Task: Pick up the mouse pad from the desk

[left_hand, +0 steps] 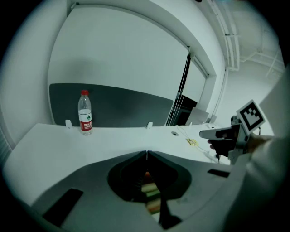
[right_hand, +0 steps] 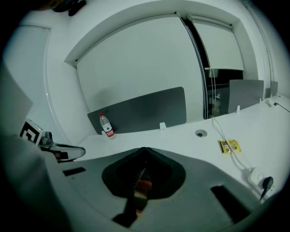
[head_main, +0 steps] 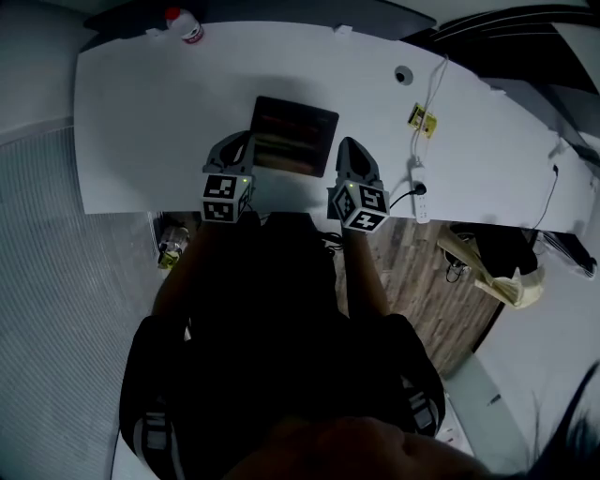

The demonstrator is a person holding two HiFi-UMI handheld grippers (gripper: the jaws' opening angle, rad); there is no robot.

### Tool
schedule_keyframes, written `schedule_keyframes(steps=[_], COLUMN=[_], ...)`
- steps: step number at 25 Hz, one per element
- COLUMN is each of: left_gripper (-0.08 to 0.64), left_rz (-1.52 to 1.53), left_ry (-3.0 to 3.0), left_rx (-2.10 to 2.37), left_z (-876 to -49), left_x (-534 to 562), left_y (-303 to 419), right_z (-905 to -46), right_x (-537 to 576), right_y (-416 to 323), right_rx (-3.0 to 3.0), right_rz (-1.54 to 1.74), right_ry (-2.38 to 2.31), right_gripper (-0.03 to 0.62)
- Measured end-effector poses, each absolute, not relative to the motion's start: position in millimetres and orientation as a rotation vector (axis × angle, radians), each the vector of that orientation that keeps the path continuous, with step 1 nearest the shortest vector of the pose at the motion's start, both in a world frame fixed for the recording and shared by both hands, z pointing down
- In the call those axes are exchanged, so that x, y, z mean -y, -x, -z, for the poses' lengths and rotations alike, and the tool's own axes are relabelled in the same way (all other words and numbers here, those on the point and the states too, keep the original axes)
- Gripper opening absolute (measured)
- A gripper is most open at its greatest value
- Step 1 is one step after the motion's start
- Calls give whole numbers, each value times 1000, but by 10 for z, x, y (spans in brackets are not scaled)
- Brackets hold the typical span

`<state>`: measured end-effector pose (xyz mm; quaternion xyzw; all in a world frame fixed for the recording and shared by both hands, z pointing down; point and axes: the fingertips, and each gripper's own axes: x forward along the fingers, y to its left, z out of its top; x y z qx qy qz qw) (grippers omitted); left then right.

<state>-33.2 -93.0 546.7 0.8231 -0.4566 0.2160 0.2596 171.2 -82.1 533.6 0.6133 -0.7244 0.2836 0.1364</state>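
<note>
Now underway: the approach to the mouse pad (head_main: pixel 293 136); nothing is gripped yet and the pad lies flat on the desk (head_main: pixel 141 112).
Left gripper (head_main: pixel 242 142): jaws pressed together and empty; its own view shows the two tips (left_hand: pixel 147 153) meeting in a thin seam.
Right gripper (head_main: pixel 352 146): jaws likewise pressed together with nothing in them, as its own view shows (right_hand: pixel 144 149).
Pad's place: a dark rectangle near the middle of the desk, close to the front edge and turned slightly askew.
Pad relative to jaws: it lies between the two grippers. The left tips sit by its left edge near the front corner, and the right tips sit just beside its right edge. Whether either touches it cannot be told from above.
How to do it well: the jaws probably need to spread first, since shut jaws cannot take an edge. The pad looks thin and flat, so one jaw should slip under a corner while the other comes down on top. Sliding the pad toward the front edge of the desk may free a lip to pinch.
Clear of the work: a water bottle (head_main: pixel 187 25) at the far-left edge and a power strip (head_main: pixel 419 183) to the right, both well apart from the pad.
</note>
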Motion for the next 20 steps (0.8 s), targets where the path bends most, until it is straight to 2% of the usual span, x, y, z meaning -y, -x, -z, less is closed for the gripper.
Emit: schedule_keyframes(steps=[14, 17, 18, 20], left_gripper=[8, 9, 15, 73], left_rz=[-699, -717, -717, -716], left_ry=[-2102, -2092, -2086, -2065], left_rx=[1128, 1117, 1115, 1102], left_z=[-6352, -6500, -6538, -6616], left_x=[1236, 1288, 1299, 1299], left_y=[366, 357, 356, 348], right_z=[-6176, -6371, -6433, -6557], right_x=[1056, 1074, 1072, 1055], right_y=[-1712, -1751, -1765, -1788], right_rx=[1960, 1926, 1914, 1890], right_rz=[-973, -1018, -1031, -1058], right_ry=[-1724, -1712, -1708, -1696], right_gripper=[2, 36, 46, 62])
